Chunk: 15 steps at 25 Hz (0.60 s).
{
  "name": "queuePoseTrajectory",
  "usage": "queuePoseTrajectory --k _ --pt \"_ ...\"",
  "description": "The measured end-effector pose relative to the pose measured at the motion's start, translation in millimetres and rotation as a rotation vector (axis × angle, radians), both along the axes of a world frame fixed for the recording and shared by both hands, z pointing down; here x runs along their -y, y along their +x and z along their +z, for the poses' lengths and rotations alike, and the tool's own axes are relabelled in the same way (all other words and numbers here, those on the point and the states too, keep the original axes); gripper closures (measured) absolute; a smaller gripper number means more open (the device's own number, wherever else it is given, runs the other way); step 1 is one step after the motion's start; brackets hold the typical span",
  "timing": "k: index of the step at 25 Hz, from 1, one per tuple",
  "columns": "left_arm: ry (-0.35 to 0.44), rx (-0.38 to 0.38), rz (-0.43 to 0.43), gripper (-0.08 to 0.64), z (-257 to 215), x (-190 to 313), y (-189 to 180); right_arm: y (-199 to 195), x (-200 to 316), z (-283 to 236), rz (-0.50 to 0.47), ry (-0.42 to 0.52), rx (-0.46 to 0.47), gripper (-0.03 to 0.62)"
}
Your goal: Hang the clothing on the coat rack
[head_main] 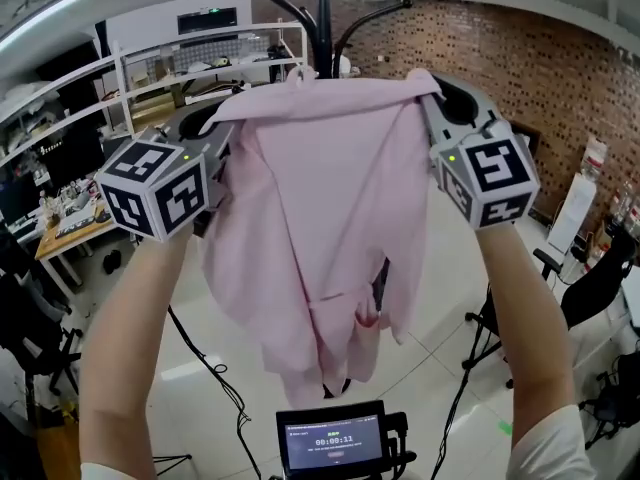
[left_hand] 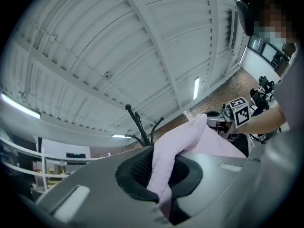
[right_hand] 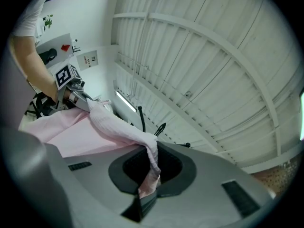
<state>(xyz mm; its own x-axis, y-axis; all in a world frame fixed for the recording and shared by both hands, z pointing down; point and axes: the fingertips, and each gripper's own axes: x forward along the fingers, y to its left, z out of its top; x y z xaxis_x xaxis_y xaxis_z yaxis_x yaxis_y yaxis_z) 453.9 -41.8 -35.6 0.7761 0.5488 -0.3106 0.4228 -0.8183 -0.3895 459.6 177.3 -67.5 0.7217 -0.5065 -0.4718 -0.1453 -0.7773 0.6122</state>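
Note:
A pale pink garment (head_main: 330, 228) hangs spread between my two grippers, held up at head height. My left gripper (head_main: 222, 128) is shut on the garment's left top edge, and the pink cloth (left_hand: 166, 165) runs down between its jaws. My right gripper (head_main: 432, 96) is shut on the right top edge, with a fold of the cloth (right_hand: 151, 170) pinched in its jaws. The black coat rack (head_main: 322, 13) rises just behind the garment's top edge, its curved hooks (left_hand: 135, 122) showing beyond the left gripper and the same hooks (right_hand: 160, 127) beyond the right one.
A small screen (head_main: 335, 440) on a stand sits below the garment, with black cables (head_main: 215, 373) across the pale floor. White shelving (head_main: 190, 63) and desks stand at the back left, a brick wall (head_main: 540, 68) at the right, and black chairs (head_main: 600, 288) at far right.

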Motion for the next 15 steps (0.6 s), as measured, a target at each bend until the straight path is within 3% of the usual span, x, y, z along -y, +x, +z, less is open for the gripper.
queuePoseTrajectory --k 10,15 --pt "0.076 -0.021 -0.114 0.554 -55.6 10.5 38.8 42.6 -1.0 -31.3 0.012 0.061 0.068 0.584" --pt "0.083 0.037 -0.152 0.554 -46.8 5.1 73.8 73.7 -10.5 -19.0 0.069 0.059 0.145 0.584"
